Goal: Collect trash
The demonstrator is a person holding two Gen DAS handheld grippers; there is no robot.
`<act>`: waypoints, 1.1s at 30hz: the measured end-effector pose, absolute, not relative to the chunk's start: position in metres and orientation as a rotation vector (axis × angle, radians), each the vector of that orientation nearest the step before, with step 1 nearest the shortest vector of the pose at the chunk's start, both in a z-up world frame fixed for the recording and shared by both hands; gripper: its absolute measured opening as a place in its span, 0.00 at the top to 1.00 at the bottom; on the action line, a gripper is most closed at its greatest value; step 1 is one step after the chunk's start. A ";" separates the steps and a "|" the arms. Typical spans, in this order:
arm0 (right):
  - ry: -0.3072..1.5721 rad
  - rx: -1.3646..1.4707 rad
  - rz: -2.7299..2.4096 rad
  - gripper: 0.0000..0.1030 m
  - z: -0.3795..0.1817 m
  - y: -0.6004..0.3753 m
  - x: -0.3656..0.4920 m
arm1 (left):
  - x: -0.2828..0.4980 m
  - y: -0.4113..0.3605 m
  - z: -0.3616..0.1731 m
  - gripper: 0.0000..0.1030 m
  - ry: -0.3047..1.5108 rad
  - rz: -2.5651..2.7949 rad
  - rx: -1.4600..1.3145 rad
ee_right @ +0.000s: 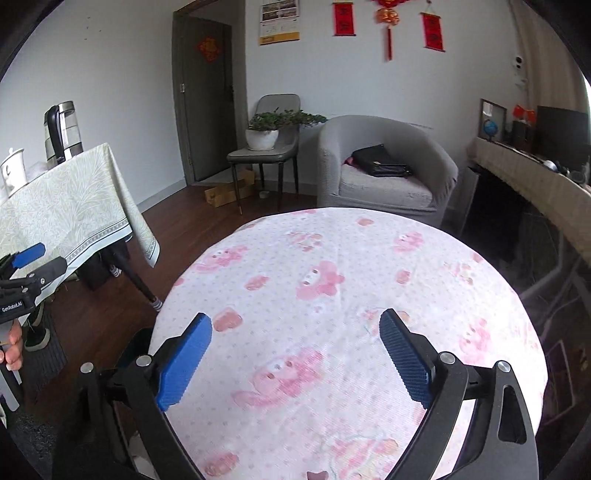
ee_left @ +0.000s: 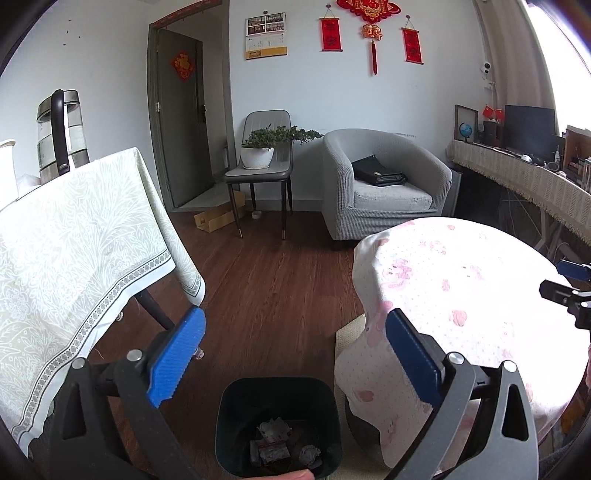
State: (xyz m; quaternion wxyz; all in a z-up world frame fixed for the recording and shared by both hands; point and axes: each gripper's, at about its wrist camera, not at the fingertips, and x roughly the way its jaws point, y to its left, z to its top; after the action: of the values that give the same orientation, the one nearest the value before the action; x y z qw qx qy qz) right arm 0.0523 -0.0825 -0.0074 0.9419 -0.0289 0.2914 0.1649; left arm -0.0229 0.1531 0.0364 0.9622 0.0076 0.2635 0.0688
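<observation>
Small living room with a dark wood floor (ee_left: pixel 266 280), white walls and red New Year hangings (ee_left: pixel 369 22) up top. A grey armchair (ee_left: pixel 384 184) sat at the back with a black bag (ee_left: pixel 376 171) on its seat, and next to it a grey chair (ee_left: pixel 262 162) carried a potted plant (ee_left: pixel 258 147). A flattened cardboard box (ee_left: pixel 216 218) lay on the floor by the open door (ee_left: pixel 181 114).

The left gripper (ee_left: pixel 295 354) was hanging over the floor gap between two tables, its blue pads spread wide apart with nothing between them. Right below it stood the black trash bin (ee_left: pixel 277 428) (open top, no lid), and the trash (ee_left: pixel 275 445) was in there at the bottom: a few crumpled scraps of paper and wrapper. The bin sat just beside the round table (ee_left: pixel 461 280) with the pink cartoon cloth, near the corner of a pale mat.

The right gripper (ee_right: pixel 295 358) hovered over that pink cloth, jaws also wide open and holding nothing. From its camera the left gripper showed at the far left edge, with the person's hand (ee_right: pixel 13 347) on its handle.

Off to the left was the other table under a pale green patterned cloth (ee_left: pixel 74 251), with a glass kettle (ee_left: pixel 61 133) and a white mug (ee_right: pixel 13 171) on it. A long sideboard (ee_left: pixel 517 173) with a dark monitor (ee_left: pixel 530 125) and a little globe (ee_left: pixel 465 130) ran along the right wall.
</observation>
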 end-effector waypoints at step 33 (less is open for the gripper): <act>0.478 -0.029 0.402 0.03 -0.008 -0.110 -0.039 | -0.093 0.145 0.008 0.03 0.566 0.161 0.044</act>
State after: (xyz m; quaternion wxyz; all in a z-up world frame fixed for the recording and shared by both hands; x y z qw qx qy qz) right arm -0.0386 -0.1099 -0.0083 0.9516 -0.0142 0.2349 0.1979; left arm -0.0932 0.1454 0.0082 0.9568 0.0216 0.2789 0.0791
